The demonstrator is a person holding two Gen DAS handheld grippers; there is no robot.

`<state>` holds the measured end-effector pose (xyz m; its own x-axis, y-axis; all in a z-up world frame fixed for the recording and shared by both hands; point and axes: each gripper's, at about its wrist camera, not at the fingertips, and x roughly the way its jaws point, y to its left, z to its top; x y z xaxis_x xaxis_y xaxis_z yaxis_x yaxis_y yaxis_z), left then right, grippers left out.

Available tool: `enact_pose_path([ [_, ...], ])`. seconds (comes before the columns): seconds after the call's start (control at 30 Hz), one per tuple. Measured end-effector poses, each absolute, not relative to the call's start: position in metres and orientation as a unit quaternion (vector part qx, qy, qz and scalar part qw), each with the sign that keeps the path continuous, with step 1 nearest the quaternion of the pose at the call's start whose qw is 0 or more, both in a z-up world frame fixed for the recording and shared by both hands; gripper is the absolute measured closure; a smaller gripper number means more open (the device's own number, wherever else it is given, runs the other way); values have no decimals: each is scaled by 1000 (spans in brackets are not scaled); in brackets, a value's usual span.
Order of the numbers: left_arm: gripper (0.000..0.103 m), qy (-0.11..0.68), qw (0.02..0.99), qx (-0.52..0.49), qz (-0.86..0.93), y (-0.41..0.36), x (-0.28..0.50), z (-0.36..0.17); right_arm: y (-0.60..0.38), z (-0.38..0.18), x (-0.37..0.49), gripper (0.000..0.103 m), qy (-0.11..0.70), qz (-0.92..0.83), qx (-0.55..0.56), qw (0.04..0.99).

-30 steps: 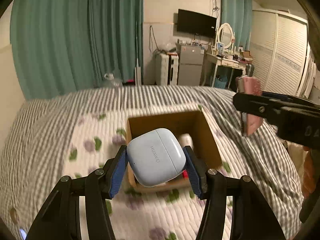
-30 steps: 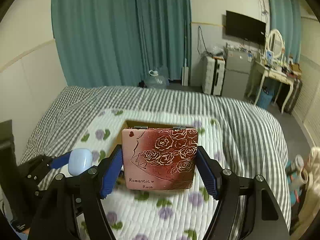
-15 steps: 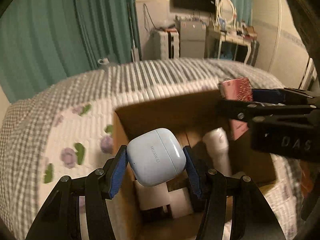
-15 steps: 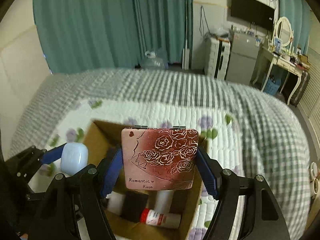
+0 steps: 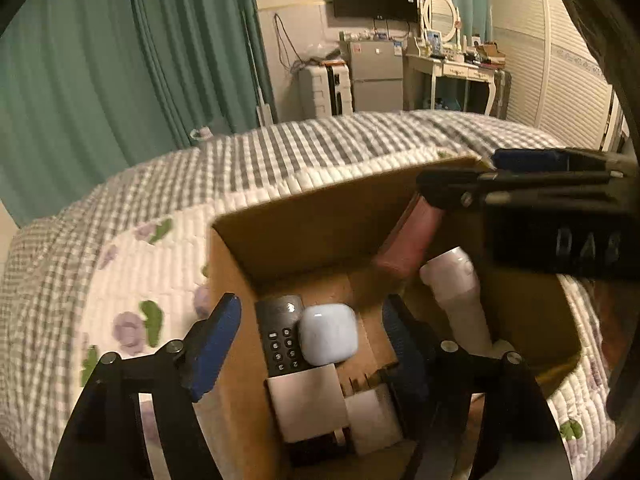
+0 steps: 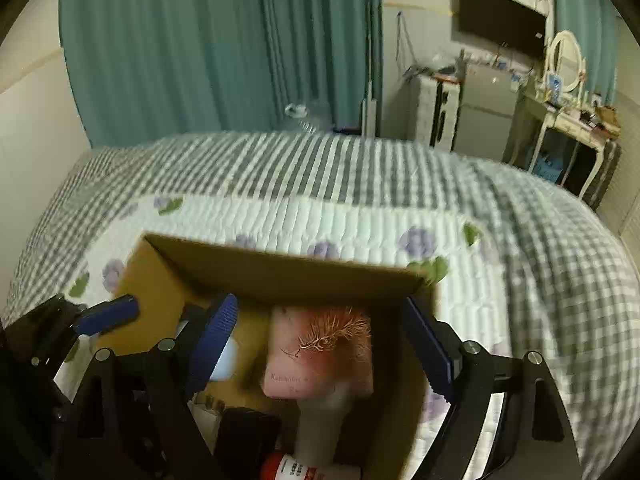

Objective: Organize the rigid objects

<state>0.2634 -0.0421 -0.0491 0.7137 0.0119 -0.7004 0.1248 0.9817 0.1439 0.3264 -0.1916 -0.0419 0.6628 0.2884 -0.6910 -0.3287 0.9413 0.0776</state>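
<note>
Both tools are hanging over the box (image 5: pixel 280 216) on the bed (image 6: pixel 360 184), jaws apart, gripping nothing. Earbud case (image 5: pixel 328 334) is lying in the box on the remote (image 5: pixel 278 340). Pink case (image 6: pixel 320 350) is leaning inside, crowding the white tube (image 5: pixel 460 296).

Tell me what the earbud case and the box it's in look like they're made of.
Earbud case: smooth, pale blue, likely hard plastic, with a soft sheen and rounded moulded corners. Box: plain brown cardboard, matte, with thin folded walls.
</note>
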Motion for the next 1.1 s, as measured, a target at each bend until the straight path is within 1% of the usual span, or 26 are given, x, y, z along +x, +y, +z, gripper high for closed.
enact_pose_path([
  [0.03, 21, 374, 922, 92, -28, -42, 259, -43, -193, -35, 324, 19, 372, 164, -29, 913],
  [0.17, 18, 346, 934, 86, -23, -42, 223, 6, -209, 8, 292, 19, 347, 134, -51, 927],
  [0.23, 11, 327, 941, 83, -18, -42, 205, 28, -217, 30, 275, 19, 337, 125, -56, 932],
  [0.3, 7, 292, 953, 74, -14, -42, 177, 60, -227, 60, 249, 18, 318, 118, -64, 939],
  [0.43, 1, 240, 969, 63, -10, -43, 129, 107, -242, 112, 192, 12, 277, 100, -78, 952],
  [0.57, 0, 201, 978, 48, -6, -40, 89, 139, -251, 143, 145, 0, 247, 86, -66, 963],
  [0.63, 0, 179, 983, 26, -9, -34, 69, 150, -257, 151, 119, 0, 226, 89, -54, 969],
  [0.73, 0, 159, 987, 12, -3, -25, 49, 155, -259, 148, 90, 0, 214, 78, -56, 972],
  [0.87, 0, 139, 990, 32, 20, -18, 34, 142, -257, 134, 71, 0, 220, 96, -53, 969],
  [0.93, 0, 151, 988, 33, 23, -15, 36, 124, -255, 125, 65, 0, 216, 103, -53, 969],
  [1.1, 0, 179, 983, 30, 12, -13, 42, 69, -247, 77, 61, 0, 202, 108, -56, 972],
])
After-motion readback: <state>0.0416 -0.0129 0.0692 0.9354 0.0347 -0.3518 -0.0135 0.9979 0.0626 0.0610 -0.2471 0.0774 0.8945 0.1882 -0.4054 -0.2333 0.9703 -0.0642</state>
